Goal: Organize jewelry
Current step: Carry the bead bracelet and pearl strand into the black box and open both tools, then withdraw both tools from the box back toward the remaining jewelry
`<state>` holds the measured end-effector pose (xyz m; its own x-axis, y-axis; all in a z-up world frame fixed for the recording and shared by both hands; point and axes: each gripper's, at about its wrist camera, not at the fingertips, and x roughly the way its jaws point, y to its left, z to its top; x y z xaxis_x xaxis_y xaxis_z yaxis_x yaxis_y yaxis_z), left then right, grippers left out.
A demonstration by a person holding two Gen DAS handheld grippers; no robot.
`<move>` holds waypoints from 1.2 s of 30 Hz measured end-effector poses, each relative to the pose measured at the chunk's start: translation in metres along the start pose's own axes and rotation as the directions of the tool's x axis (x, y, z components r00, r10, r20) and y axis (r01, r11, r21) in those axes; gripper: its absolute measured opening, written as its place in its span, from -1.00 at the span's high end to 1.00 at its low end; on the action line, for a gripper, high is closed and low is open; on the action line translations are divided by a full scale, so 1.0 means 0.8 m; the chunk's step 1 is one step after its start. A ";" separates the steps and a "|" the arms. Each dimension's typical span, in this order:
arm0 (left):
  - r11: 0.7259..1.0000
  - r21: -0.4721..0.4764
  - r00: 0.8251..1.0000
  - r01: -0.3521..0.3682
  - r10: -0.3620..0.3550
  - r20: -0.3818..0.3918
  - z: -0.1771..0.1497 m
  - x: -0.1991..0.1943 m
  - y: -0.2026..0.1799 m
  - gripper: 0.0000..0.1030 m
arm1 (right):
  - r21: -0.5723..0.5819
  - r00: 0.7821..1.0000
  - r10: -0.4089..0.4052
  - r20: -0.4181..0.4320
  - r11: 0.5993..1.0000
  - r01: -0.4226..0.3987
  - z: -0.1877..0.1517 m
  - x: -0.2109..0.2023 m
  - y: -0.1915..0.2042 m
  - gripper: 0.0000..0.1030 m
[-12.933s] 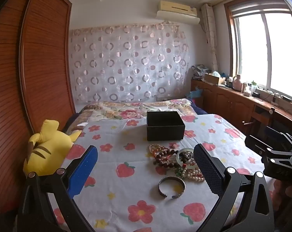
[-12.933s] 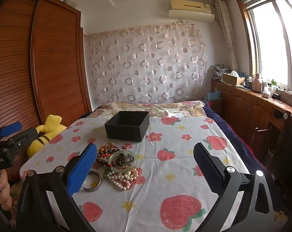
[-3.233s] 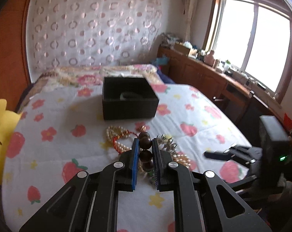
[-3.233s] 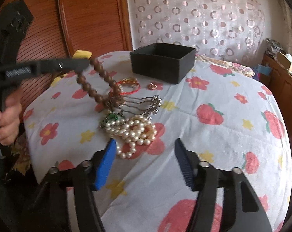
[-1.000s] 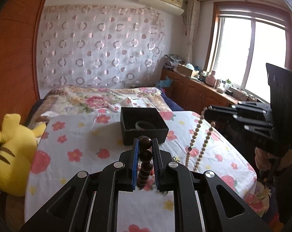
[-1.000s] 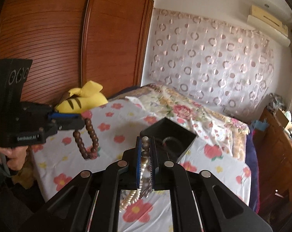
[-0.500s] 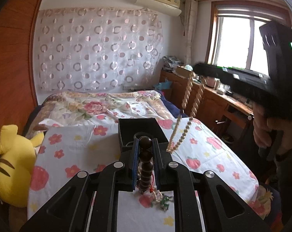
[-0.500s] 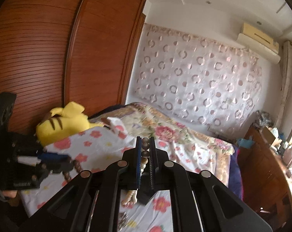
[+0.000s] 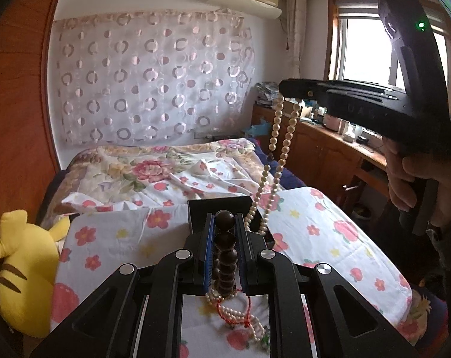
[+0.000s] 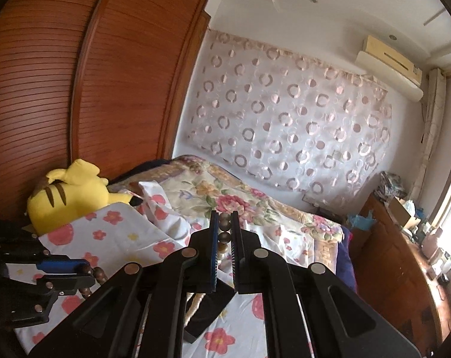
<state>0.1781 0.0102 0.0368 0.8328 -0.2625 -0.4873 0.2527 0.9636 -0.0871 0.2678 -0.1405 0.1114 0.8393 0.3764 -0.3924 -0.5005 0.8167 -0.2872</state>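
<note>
My left gripper (image 9: 225,223) is shut on a dark brown bead bracelet (image 9: 225,256), held above the table in front of the black jewelry box (image 9: 201,213). My right gripper (image 10: 224,220) is shut on a long cream bead necklace (image 9: 274,161). In the left wrist view the right gripper (image 9: 285,88) is high at the right and the necklace hangs down with its lower end at the box. A pearl strand with a red cord (image 9: 240,319) lies on the cloth below my left gripper. The box (image 10: 207,307) is mostly hidden in the right wrist view.
The table has a white cloth with strawberries and flowers (image 9: 321,238). A yellow plush toy (image 9: 19,271) sits at its left edge. A bed (image 9: 153,173) lies behind, a wooden wardrobe (image 10: 76,89) at the left, a wooden counter (image 9: 329,155) under the window.
My right gripper has risen with the cream necklace, whose lower end now hangs at the box. My left gripper still holds the brown bracelet and has lifted slightly.
</note>
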 end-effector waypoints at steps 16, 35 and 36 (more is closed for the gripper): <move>0.999 0.032 0.999 -0.038 0.039 -0.032 0.034 0.070 0.001 0.76 | 0.227 0.964 0.127 -0.235 0.971 -0.073 -0.120 0.114 0.008 0.82; 0.998 -0.021 0.988 -0.051 0.047 -0.148 0.014 0.174 0.015 0.76 | 0.264 0.966 0.181 -0.186 0.956 -0.128 -0.149 0.071 -0.006 0.30; 0.998 -0.023 0.987 -0.053 0.049 -0.155 0.012 0.177 0.018 0.76 | 0.264 0.965 0.186 -0.186 0.955 -0.133 -0.153 0.068 -0.004 0.30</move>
<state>0.3043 -0.0138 -0.0253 0.7580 -0.2044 -0.6194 0.1970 0.9770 -0.0814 0.2892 -0.1761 -0.0164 0.6772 0.4335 -0.5945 -0.5337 0.8456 0.0088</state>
